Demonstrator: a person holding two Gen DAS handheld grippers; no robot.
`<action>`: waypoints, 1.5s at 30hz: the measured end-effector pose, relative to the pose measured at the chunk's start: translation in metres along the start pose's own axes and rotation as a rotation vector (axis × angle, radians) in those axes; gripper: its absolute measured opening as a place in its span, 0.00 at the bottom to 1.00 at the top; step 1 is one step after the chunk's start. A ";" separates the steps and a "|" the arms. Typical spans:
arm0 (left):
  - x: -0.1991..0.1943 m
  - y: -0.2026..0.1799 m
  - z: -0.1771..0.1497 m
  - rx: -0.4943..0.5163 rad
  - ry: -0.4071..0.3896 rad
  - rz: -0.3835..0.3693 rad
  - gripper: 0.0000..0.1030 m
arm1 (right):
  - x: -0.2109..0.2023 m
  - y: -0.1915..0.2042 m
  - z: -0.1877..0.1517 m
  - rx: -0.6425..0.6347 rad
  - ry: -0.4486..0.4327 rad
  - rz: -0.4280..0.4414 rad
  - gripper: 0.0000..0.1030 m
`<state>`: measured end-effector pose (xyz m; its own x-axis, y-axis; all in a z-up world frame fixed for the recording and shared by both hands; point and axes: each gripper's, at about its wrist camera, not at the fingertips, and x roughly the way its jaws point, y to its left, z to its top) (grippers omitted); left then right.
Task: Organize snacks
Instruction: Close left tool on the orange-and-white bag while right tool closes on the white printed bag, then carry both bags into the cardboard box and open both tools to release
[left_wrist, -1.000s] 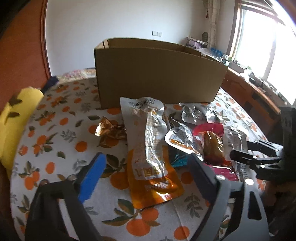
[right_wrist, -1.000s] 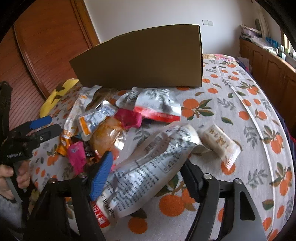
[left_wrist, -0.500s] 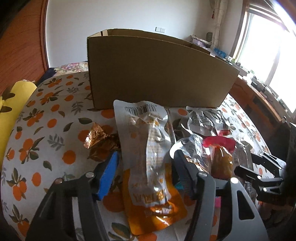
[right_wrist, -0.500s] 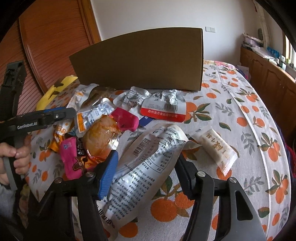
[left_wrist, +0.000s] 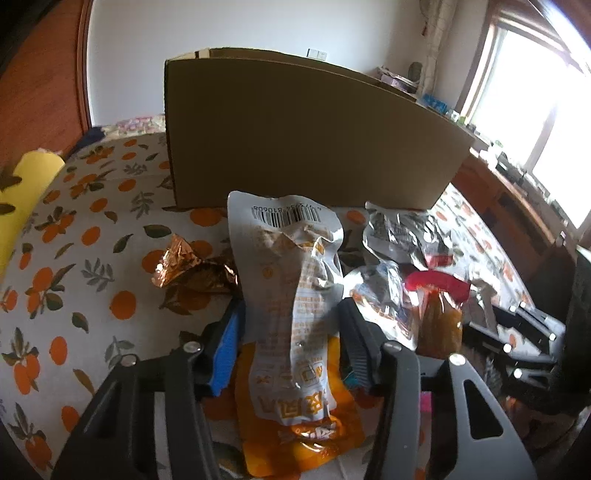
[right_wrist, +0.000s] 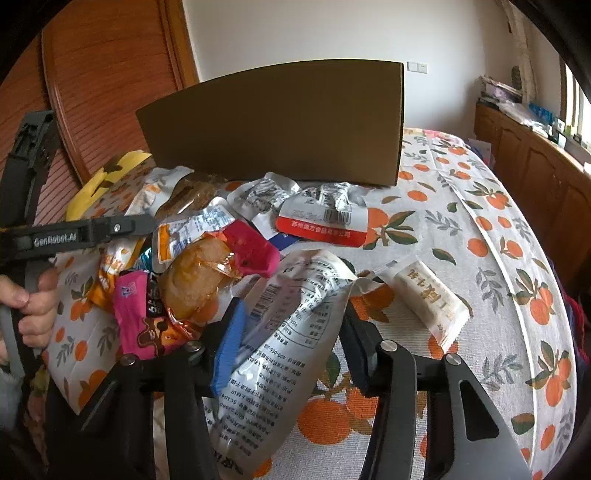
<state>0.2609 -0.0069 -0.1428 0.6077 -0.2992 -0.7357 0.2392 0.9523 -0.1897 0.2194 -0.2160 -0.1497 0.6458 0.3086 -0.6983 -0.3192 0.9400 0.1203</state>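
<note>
Two hand-held grippers have just been closing, each around a snack packet lying on the orange-patterned tablecloth (right_wrist: 461, 229) before the brown cardboard box (left_wrist: 295, 136). The left gripper (left_wrist: 291, 343) is pinched on the long silver-and-orange foil packet (left_wrist: 295, 314), its pads met by the packet's sides. The right gripper (right_wrist: 291, 339) is clamped on the silver printed pouch (right_wrist: 284, 332), which is creased between its fingers.

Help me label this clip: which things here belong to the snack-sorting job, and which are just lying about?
Belongs to the job:
- orange and silver pouch, between the left gripper fingers
- silver pouch, between the right gripper fingers
- cardboard box
- white bar

Just lying about:
- yellow cushion
- wooden cabinets
</note>
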 end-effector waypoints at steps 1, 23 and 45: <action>-0.001 -0.002 -0.001 0.008 0.000 0.004 0.48 | 0.000 -0.001 0.000 0.001 -0.001 0.000 0.48; -0.039 -0.004 -0.021 0.012 -0.060 0.057 0.49 | -0.015 -0.015 0.002 0.068 -0.024 0.079 0.21; -0.060 -0.029 -0.009 0.079 -0.128 0.053 0.49 | -0.054 -0.018 0.021 0.029 -0.112 0.062 0.14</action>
<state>0.2104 -0.0161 -0.0992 0.7113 -0.2590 -0.6534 0.2603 0.9606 -0.0974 0.2047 -0.2462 -0.0998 0.6995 0.3793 -0.6056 -0.3422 0.9218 0.1821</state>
